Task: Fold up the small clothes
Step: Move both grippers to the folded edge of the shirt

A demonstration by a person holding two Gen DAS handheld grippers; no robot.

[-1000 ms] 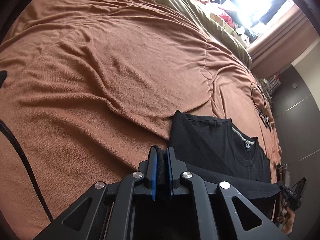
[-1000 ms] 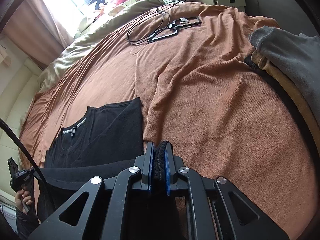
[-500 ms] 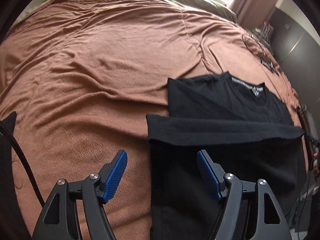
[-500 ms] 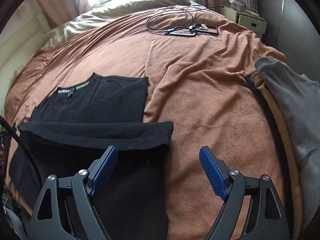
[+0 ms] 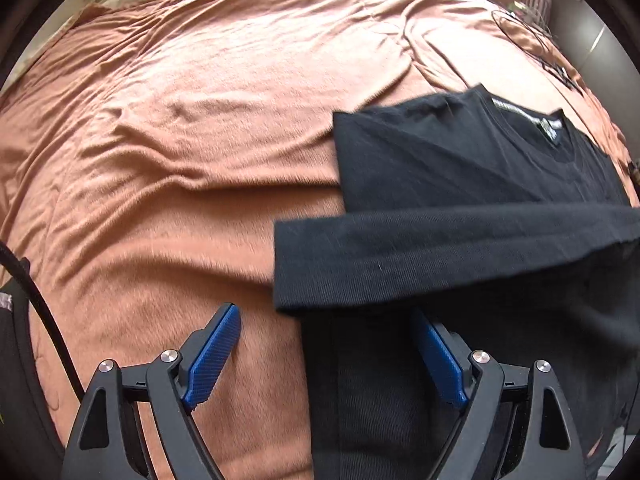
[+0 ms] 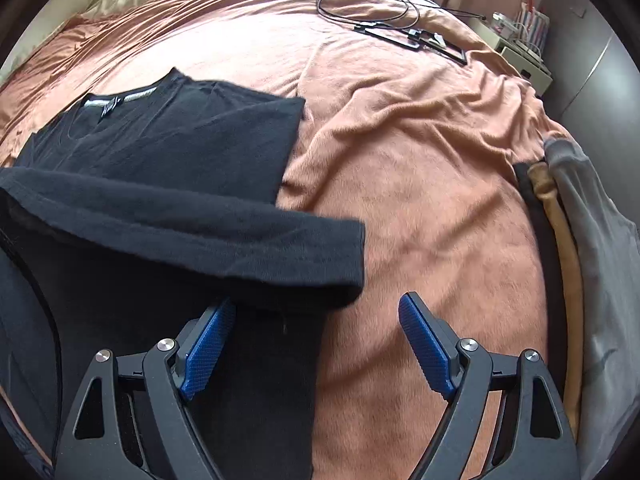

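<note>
Both grippers have let go of the black shirt [image 5: 460, 168]. A second ago each pair of jaws was pinched on a bunched edge of black cloth; now both stand wide apart with nothing pressed between the pads.

Left gripper [image 5: 328, 356]: jaws are still opening. The left edge of the shirt lies under the gap, with the right-hand pad over black cloth and the left-hand pad over the blanket [image 5: 180, 160] — no contact that I can make out.

Right gripper [image 6: 316, 348]: jaws apart and steady. The shirt's right edge runs beneath the gap in the same way, and the blue pads grip nothing.

Where the shirt is: flat on the brown blanket of the bed, collar and label toward the far side, sides already turned in. The hem band [image 6: 192, 248] now lies as a doubled strip across the middle of the body, well short of the collar — so the bottom has been brought up and dropped.

Judgement: this fold is laid; at least 1 more fold toward the collar seems needed for a compact packet.

Other differences from 1 second ago: both cameras tilt further down onto the shirt, and the window is out of view. A stack of folded clothes [image 6: 568, 240] sits at the right edge of the bed; a cable [image 6: 368, 0] lies at the far side.
</note>
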